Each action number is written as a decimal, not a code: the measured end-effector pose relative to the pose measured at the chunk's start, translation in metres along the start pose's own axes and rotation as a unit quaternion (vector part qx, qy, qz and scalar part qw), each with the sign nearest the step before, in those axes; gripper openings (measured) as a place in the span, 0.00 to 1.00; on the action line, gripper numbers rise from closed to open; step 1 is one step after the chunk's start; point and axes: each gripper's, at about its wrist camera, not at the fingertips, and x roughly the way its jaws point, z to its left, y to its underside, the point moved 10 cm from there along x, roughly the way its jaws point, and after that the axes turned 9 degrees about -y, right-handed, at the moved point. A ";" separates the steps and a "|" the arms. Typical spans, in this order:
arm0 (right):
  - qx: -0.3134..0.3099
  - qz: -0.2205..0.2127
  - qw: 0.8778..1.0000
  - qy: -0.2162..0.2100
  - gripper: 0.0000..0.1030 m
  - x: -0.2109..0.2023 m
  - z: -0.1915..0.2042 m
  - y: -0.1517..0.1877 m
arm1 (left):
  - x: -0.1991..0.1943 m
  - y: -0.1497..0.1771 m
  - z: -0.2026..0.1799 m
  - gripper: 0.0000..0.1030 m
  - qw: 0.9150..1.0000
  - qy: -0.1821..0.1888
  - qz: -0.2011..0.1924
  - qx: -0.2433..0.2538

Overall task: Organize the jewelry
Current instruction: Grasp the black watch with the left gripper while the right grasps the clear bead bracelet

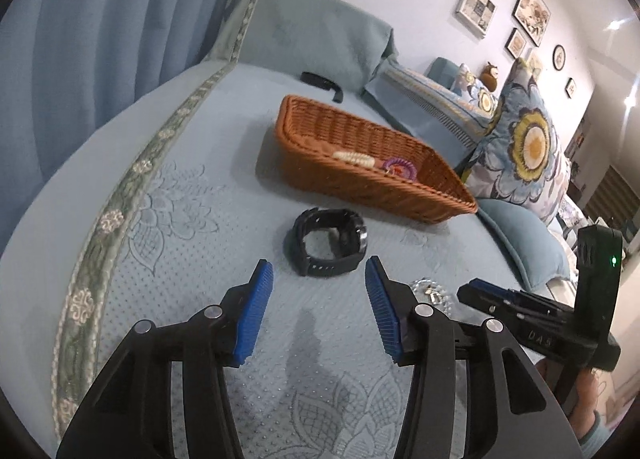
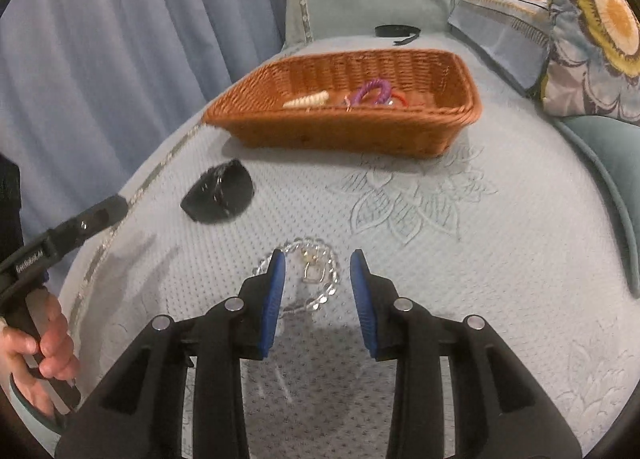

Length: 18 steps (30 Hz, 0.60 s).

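Currently, the clear bead bracelet, a ring of transparent beads with a small metal charm, lies on the quilted bedspread at lower centre of the right wrist view, between the spread fingers of the right gripper, not yet pinched. The black wristwatch, strap looped shut, lies at centre of the left wrist view just ahead of the left gripper, whose jaws are likewise spread and empty. Higher in both frames, the wicker basket already contains a cream bead bracelet and a purple coil band. Judged progress: partial; two pieces remain outside.
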 end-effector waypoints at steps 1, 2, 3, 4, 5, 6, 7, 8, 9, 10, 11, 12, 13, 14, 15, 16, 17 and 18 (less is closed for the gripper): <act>0.000 0.003 1.000 -0.001 0.30 0.003 0.001 0.002 | 0.001 0.000 0.002 0.45 1.000 -0.002 0.001 0.000; 0.000 0.007 1.000 -0.002 0.30 0.006 0.002 0.004 | 0.003 0.000 0.003 0.45 1.000 -0.004 0.001 -0.002; -0.001 0.009 1.000 -0.002 0.30 0.008 0.003 0.005 | 0.005 -0.001 0.004 0.45 1.000 -0.004 0.003 -0.005; -0.003 0.011 1.000 0.002 0.30 0.010 0.004 0.007 | 0.008 -0.003 0.005 0.45 1.000 -0.003 0.004 -0.010; -0.007 0.013 1.000 0.008 0.30 0.012 0.005 0.008 | 0.012 -0.006 0.006 0.45 1.000 -0.003 0.004 -0.015; -0.011 0.014 1.000 0.013 0.30 0.012 0.005 0.009 | 0.017 -0.010 0.006 0.45 1.000 -0.004 0.003 -0.016; -0.016 0.016 1.000 0.020 0.30 0.014 0.006 0.010 | 0.020 -0.013 0.004 0.45 1.000 -0.006 0.003 -0.014; -0.020 0.019 0.999 0.024 0.30 0.015 0.006 0.011 | 0.027 -0.016 0.003 0.45 1.000 -0.007 0.004 -0.011; -0.021 0.021 0.999 0.028 0.30 0.016 0.007 0.012 | 0.032 -0.017 0.001 0.45 1.000 -0.007 0.007 -0.008; -0.023 0.023 0.999 0.033 0.30 0.018 0.007 0.014 | 0.040 -0.017 0.000 0.45 1.000 -0.009 0.013 -0.004; -0.024 0.025 0.999 0.035 0.30 0.018 0.007 0.015 | 0.047 -0.016 -0.001 0.45 1.000 -0.012 0.019 -0.001; -0.025 0.026 0.999 0.037 0.30 0.019 0.007 0.016 | 0.056 -0.013 0.000 0.45 0.999 -0.019 0.029 0.002; -0.026 0.029 0.998 0.040 0.30 0.019 0.007 0.016 | 0.062 -0.010 0.000 0.45 0.999 -0.024 0.037 0.004; -0.029 0.034 0.998 0.044 0.30 0.020 0.007 0.017 | 0.068 -0.007 0.000 0.45 0.998 -0.028 0.048 0.006; -0.031 0.037 0.998 0.048 0.30 0.020 0.007 0.018 | 0.073 -0.004 0.001 0.45 0.998 -0.032 0.056 0.009; -0.037 0.044 0.997 0.055 0.30 0.019 0.007 0.020 | 0.078 -0.001 0.000 0.45 0.997 -0.036 0.065 0.013; -0.043 0.048 0.996 0.061 0.30 0.017 0.006 0.021 | 0.079 0.000 0.000 0.43 0.997 -0.038 0.068 0.015; -0.048 0.052 0.995 0.069 0.30 0.016 0.004 0.022 | 0.079 0.000 0.000 0.39 0.997 -0.039 0.067 0.017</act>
